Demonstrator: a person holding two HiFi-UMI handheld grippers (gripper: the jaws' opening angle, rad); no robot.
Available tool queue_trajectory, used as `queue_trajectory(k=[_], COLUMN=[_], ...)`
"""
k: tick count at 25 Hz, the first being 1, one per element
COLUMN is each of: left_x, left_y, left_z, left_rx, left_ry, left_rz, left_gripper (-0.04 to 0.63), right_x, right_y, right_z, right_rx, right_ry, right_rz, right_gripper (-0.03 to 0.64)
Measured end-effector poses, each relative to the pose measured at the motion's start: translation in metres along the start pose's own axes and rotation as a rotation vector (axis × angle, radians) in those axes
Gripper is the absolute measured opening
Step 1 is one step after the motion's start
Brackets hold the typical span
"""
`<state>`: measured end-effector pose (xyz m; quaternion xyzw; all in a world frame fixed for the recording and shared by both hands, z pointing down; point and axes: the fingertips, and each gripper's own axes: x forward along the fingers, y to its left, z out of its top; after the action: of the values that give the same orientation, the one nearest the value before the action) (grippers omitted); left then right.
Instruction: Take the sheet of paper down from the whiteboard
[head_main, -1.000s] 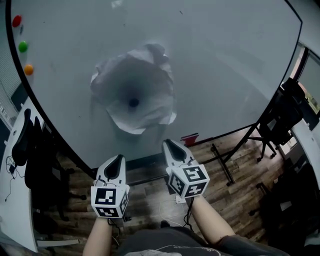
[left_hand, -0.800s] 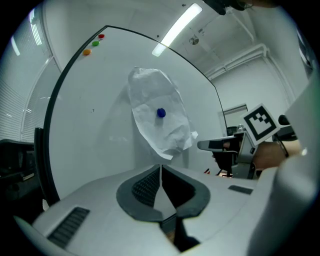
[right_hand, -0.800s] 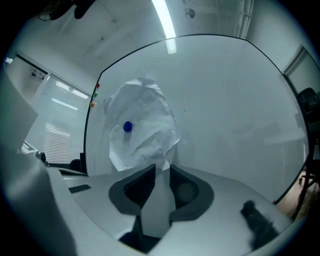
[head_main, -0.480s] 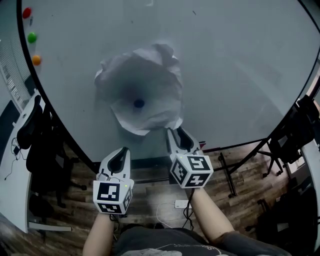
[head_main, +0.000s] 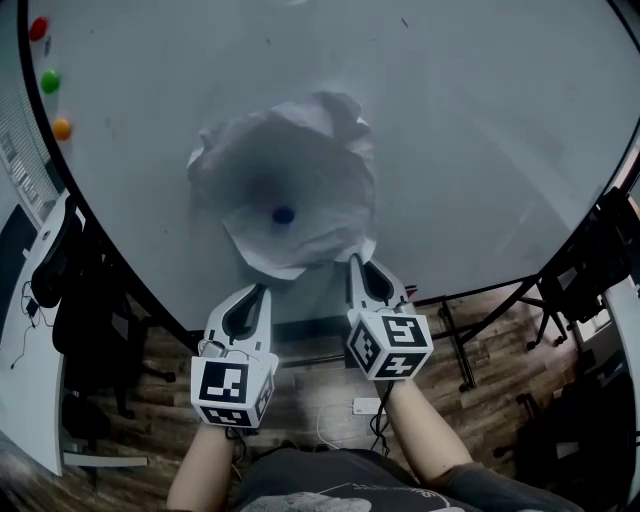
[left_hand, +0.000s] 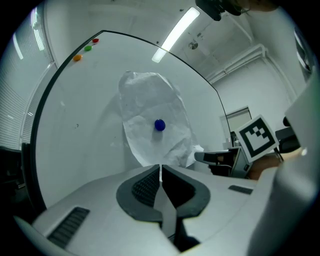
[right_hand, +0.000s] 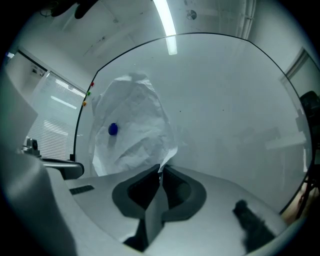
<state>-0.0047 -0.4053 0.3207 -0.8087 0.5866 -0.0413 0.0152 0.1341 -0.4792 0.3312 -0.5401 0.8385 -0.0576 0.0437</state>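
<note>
Pinching the lower corner of the crumpled paper sheet (head_main: 285, 175), the right claw (head_main: 362, 266) has just been closing. A blue magnet (head_main: 283, 214) pins the sheet to the whiteboard (head_main: 480, 120). The left claw (head_main: 257, 292) is closed and empty. Freeing the magnet first should avoid tearing.

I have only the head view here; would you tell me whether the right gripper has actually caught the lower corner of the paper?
Observer: Yes. In the right gripper view, the right gripper has just been closing its jaws, and the lower corner of the sheet of paper is pinched between their tips.
Operator: Thank you. And is the left one holding anything?
Observer: No. The left gripper is shut with nothing between its jaws. In its own view the sheet lies beyond them, untouched.
</note>
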Motion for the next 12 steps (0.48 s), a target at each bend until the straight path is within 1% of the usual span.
queue_trajectory(k=[6, 10, 11, 12], left_x=[0.015, 0.024, 0.026, 0.029], left_y=[-0.001, -0.008, -0.011, -0.015], left_z=[0.023, 0.041, 0.046, 0.051], left_rx=[0.005, 0.088, 0.108, 0.125], left_ry=[-0.047, -0.092, -0.103, -0.115], left_rz=[-0.014, -0.007, -0.013, -0.019], left_gripper=[0.024, 0.026, 0.05, 0.108], right_x=[0.001, 0.001, 0.001, 0.001], right_y=[-0.003, -0.004, -0.004, -0.005], right_z=[0.001, 0.002, 0.003, 0.003], right_rx=[0.021, 0.03, 0.032, 0.034], right_ry=[0.001, -0.001, -0.002, -0.004], right_rz=[-0.003, 0.001, 0.001, 0.001], right_gripper=[0.029, 0.029, 0.029, 0.029])
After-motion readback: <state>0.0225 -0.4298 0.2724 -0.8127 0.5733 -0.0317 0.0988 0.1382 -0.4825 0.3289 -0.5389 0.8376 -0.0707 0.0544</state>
